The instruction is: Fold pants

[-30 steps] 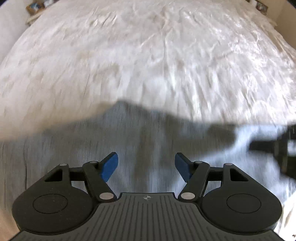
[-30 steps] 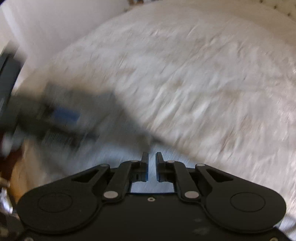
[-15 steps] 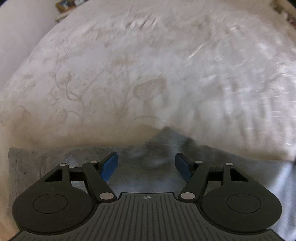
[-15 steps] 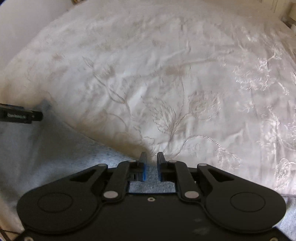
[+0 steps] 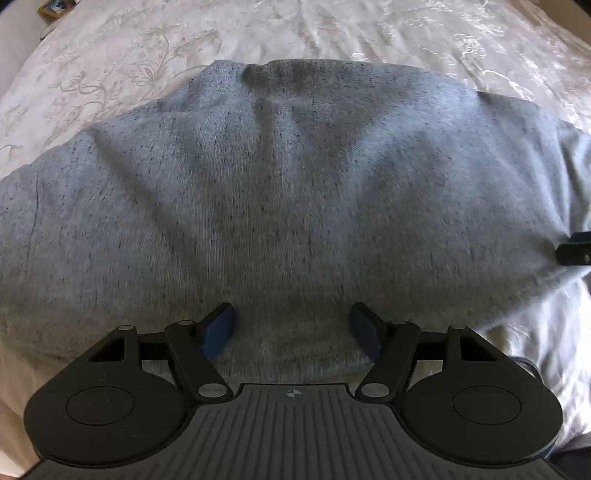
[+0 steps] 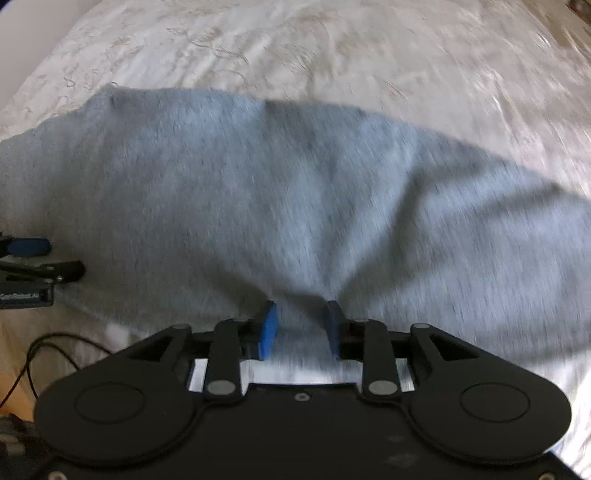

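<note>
A: Where do the grey sweatpants lie, and on what?

B: Spread flat on the embroidered white bedspread, near its front edge. In the left wrist view the heathered cloth fills the middle of the frame, its long axis running from the left side of the bed to the right, across the line of both grippers. The far edge of the cloth is well short of the far edge of the bed.

A: State of the left gripper?

B: Released. Its blue pads stand wide apart over the near hem, with cloth showing between them and nothing grasped.

A: And the right gripper?

B: Its jaws stand partly apart. Folds of cloth converge toward the gap between them, yet the frame is blurred, so whether the pads pinch the hem cannot be told.

A: Which relation governs the next move?

B: Both grippers sit at the near long edge, side by side. The right view shows the left one at its left margin, and the left view shows a black part at its right margin, likely the right gripper. The garment lies straight ahead of each, so a fold would probably carry the near edge forward over the far one, or bring one end across to the other. Neither hand is clearly nearer.
</note>
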A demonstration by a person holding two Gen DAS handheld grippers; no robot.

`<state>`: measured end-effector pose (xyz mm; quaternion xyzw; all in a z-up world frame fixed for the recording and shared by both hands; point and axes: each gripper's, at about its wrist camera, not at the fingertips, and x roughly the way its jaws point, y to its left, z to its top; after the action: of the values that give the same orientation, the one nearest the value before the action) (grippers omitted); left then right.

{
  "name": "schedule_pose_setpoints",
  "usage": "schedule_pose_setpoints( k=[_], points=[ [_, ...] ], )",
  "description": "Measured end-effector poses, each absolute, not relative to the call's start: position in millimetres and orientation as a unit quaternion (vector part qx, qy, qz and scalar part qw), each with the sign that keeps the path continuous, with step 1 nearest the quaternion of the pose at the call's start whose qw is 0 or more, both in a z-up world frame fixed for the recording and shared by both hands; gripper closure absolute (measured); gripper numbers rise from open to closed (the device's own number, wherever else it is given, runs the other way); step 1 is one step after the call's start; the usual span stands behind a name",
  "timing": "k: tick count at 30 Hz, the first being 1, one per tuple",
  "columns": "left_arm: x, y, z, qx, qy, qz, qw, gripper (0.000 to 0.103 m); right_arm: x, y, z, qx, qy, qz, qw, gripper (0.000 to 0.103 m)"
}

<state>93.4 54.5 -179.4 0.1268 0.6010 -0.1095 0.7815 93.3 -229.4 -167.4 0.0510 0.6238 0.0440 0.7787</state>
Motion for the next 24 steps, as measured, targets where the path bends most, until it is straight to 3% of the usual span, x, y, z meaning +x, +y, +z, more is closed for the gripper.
schedule_pose_setpoints(
  k=[4,10,15,24],
  points=[
    [96.2,58.2,-171.7,0.118,0.597,-0.116,0.785,0.035,81.7,-230.8,-162.6,0.063,0.622,0.013,0.780,0.069],
    [113.1,65.4,-153.2,0.129,0.563,-0.139,0.804,0.035,60.9,-229.6,-140.2,0.088,0.607,-0.040,0.789,0.059],
    [129.6,93.6,-169.1,0.140,0.582,-0.099,0.795,0.035,33.8,-245.1,-123.4,0.141,0.599,-0.108,0.781,0.056],
    [137.5,103.5,-191.2,0.143,0.589,-0.118,0.787,0.019,-8.4,-287.2,-107.3,0.223,0.563,-0.226,0.763,0.050]
  ],
)
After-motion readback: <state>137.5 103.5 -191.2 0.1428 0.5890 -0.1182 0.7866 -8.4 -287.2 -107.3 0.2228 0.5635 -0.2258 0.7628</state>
